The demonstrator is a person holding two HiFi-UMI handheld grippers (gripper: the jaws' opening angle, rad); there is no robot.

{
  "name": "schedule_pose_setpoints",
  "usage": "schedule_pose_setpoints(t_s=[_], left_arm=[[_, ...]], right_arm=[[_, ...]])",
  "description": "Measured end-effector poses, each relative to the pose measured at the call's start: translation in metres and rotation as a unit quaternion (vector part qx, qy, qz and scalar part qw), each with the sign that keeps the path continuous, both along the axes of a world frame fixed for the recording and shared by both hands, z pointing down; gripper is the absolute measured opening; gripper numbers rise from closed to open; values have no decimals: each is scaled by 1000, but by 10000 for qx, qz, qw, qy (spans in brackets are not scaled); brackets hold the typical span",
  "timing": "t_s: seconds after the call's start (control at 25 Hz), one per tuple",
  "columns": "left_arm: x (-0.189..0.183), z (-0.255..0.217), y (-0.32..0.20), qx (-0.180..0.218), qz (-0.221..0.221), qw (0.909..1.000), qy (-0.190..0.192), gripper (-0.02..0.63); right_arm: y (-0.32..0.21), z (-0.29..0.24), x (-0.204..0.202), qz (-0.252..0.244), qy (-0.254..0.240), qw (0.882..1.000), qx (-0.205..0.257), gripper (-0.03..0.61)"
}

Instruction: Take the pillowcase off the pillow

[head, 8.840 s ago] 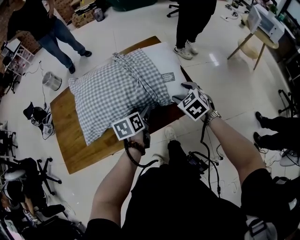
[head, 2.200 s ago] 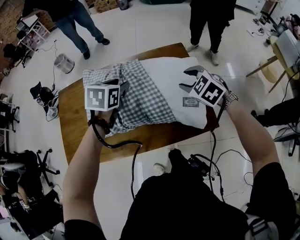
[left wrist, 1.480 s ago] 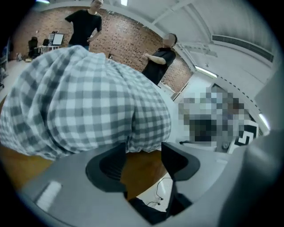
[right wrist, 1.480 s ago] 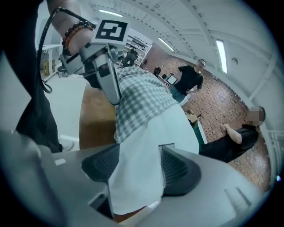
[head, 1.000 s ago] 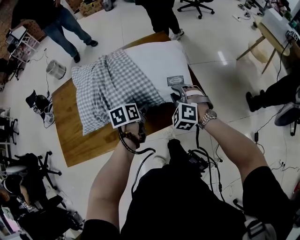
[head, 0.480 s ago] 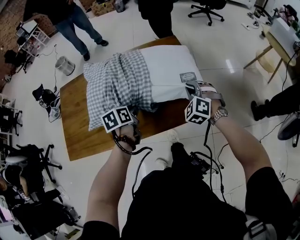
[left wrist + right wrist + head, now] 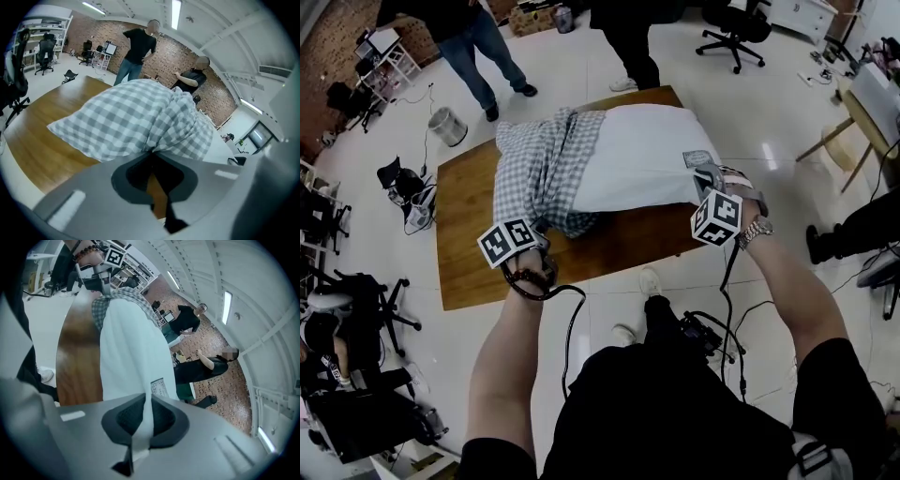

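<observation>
Head view shows a checked pillowcase (image 7: 546,169) with a white pillow (image 7: 637,155) in it. The pillowcase is bunched up and covers only the left end of the pillow. Most of the pillow sticks out bare to the right, with a small label (image 7: 698,159) near its right end. Both lie on a brown wooden table (image 7: 469,244).

The left gripper (image 7: 542,234) is at the near left corner of the pillowcase. In the left gripper view its jaws are closed tight on the checked cloth (image 7: 140,122). The right gripper (image 7: 705,176) is at the near right corner of the pillow. In the right gripper view its jaws are closed on a fold of the white pillow (image 7: 133,352).

The right end of the pillow comes close to the right edge of the table. To the left of the pillowcase, and along the near side, the wood is bare. White floor (image 7: 600,291) lies all around the table.

A person (image 7: 483,37) and a second person (image 7: 628,37) stand on the far side of the table. A small silver bin (image 7: 447,125) sits on the floor near the far left corner. An office chair (image 7: 733,37) stands farther off. A black cable (image 7: 567,319) hangs from the left gripper.
</observation>
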State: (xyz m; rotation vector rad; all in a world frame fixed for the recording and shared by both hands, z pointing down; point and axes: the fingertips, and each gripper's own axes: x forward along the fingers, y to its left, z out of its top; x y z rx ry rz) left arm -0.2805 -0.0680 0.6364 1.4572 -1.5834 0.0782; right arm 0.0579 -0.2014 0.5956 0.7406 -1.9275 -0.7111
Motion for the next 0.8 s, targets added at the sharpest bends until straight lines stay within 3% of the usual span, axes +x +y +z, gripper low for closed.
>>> schedule_pose_setpoints(t_s=[0.12,0.2,0.36,0.56,0.8], left_arm=[[5,12,14,-177,194,9996,47,8],[22,23,31,-421,653,9967,218,9],[64,10,56,-604,1735,9811,614,14],[93,-48,63,-256,2541,9642,713,15],[104,-93,70,173,2915,9561,239,17]], right_arm=[[13,13,0,33,112,9994,-324,12],[34,28,-5,27,270,9977,-621,22],[64,26,-17,-131,328,9921,-1205,141],[90,-13,-24,-220,126,9855,-1679,198],[112,-44,-41,-212,-255,9837,-1766,198]])
